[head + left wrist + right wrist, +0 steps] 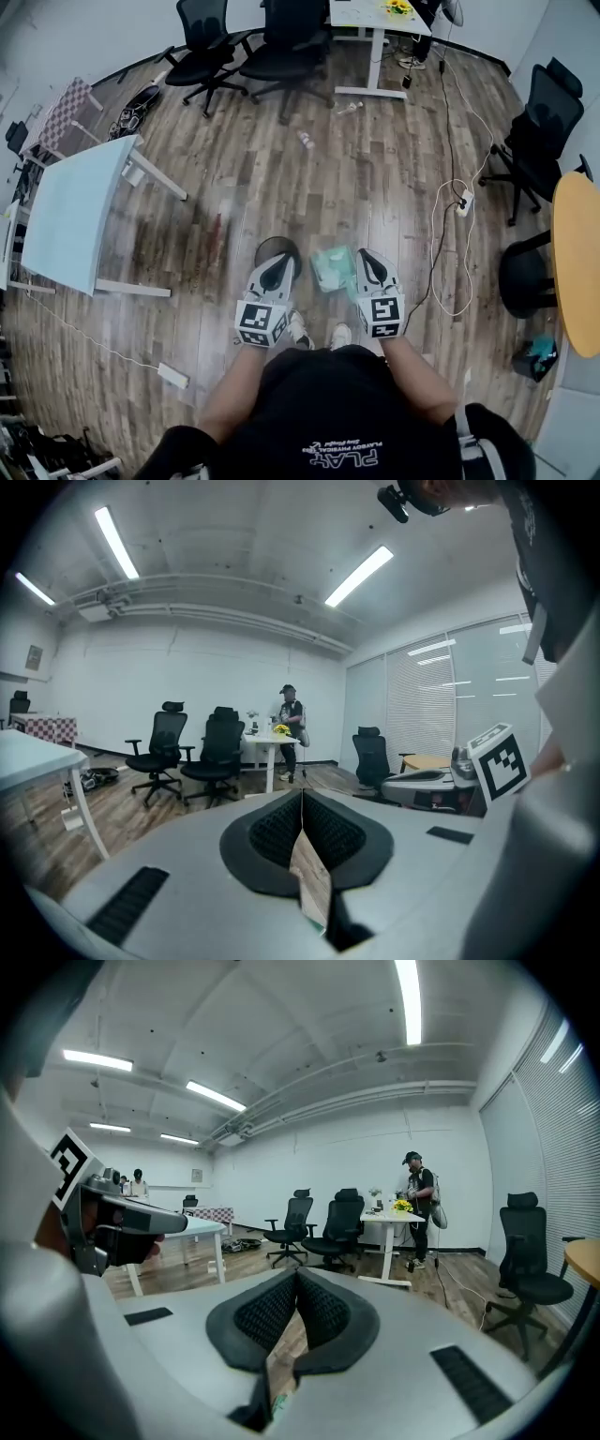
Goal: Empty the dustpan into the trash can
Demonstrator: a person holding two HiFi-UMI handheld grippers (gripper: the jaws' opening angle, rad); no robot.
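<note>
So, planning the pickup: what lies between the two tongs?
The teal dustpan, nearer the right tongs than the left tongs; the head view shows it.

The can stands just under the tip of the left gripper. The dustpan fills the gap between that gripper and the right gripper. Ahead of them the floor lies open out to the chairs, with only small litter on it. Left of the left gripper, bare floor runs to the table. Right of the right gripper a cable loops over the floor; farther on, a seat and a round table close that side.
</note>
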